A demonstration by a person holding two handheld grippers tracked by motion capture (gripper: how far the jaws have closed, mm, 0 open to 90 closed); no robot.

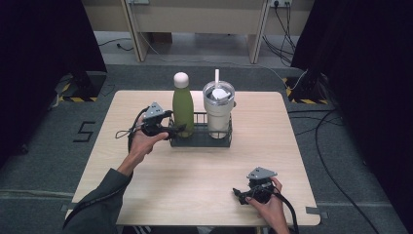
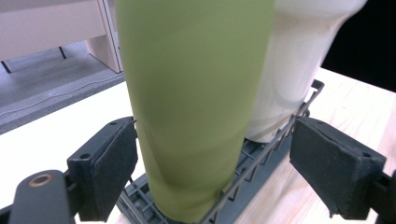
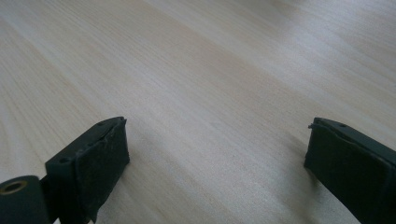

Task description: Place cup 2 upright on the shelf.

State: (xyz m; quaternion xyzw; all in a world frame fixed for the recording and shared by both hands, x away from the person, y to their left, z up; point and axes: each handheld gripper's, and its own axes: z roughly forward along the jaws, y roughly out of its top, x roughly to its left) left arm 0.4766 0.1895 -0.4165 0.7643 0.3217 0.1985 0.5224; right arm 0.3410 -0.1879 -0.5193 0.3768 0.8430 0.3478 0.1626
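A cream tumbler (image 1: 218, 114) with a clear lid and a white straw stands upright in the right half of a dark wire rack (image 1: 214, 141) on the pale wooden counter (image 1: 195, 180). Grey carpet (image 1: 44, 161) surrounds it, with black cables (image 1: 331, 141) trailing on the right and black curtains (image 1: 44, 44) on both sides.

Tumbler (image 1: 218, 109) blocks bottle's (image 1: 182, 105) right; table (image 1: 195, 180) front w/ free room.

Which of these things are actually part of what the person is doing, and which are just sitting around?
In use:
left gripper, jaws either side of the green bottle
wire caddy holding it

Just around:
cream tumbler with straw
right gripper, open, on the table
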